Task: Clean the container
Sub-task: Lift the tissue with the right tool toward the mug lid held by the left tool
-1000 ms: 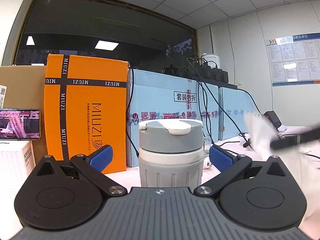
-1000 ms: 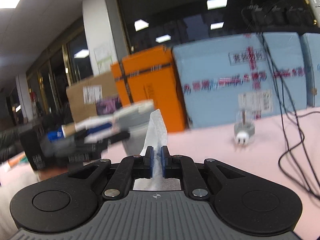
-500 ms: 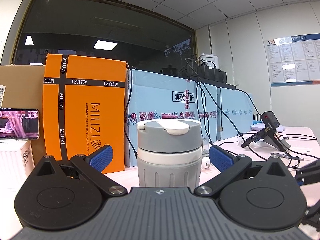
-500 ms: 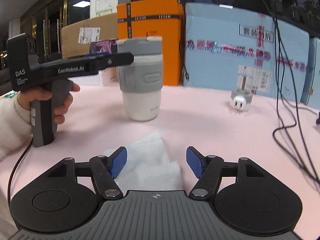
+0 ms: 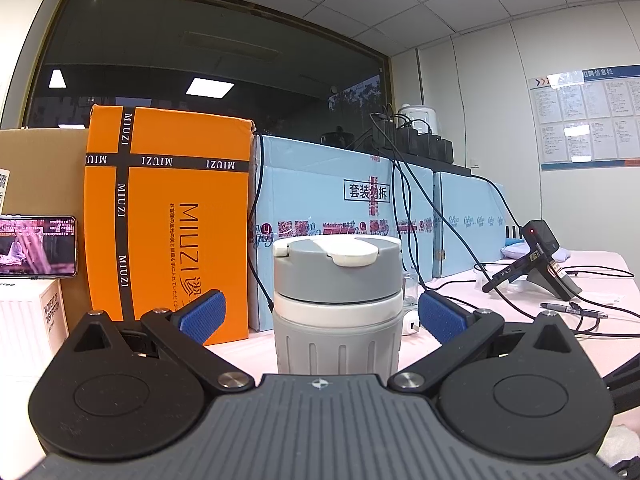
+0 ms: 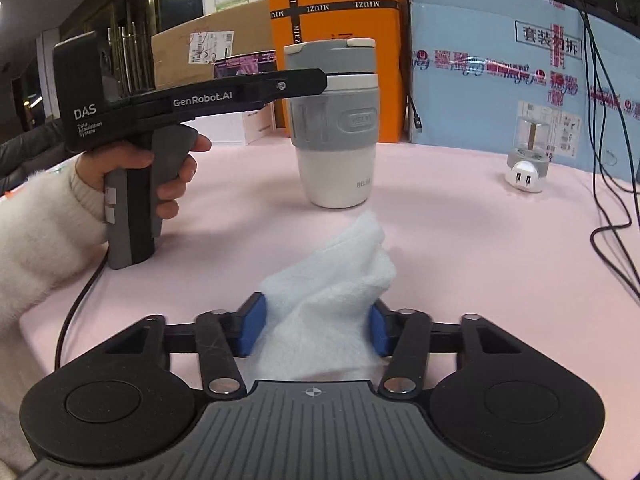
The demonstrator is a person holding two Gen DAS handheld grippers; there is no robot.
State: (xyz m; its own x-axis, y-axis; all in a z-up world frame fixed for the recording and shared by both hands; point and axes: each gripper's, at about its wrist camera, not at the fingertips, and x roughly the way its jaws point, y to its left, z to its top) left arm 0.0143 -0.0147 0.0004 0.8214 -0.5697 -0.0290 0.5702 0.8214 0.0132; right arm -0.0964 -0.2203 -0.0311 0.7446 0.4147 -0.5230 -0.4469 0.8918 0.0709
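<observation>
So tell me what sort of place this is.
Most likely an office or lab workroom, not a kitchen. A notice board hangs on the wall, stacked shipping cartons line the back of the pink table, and chargers with trailing cables sit on top of them.

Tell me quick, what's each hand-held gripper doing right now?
Left hand-held gripper: open, fingers on either side of the cup, not touching it.
Right hand-held gripper: partly closed around the white cloth; firm grip cannot be told.
</observation>
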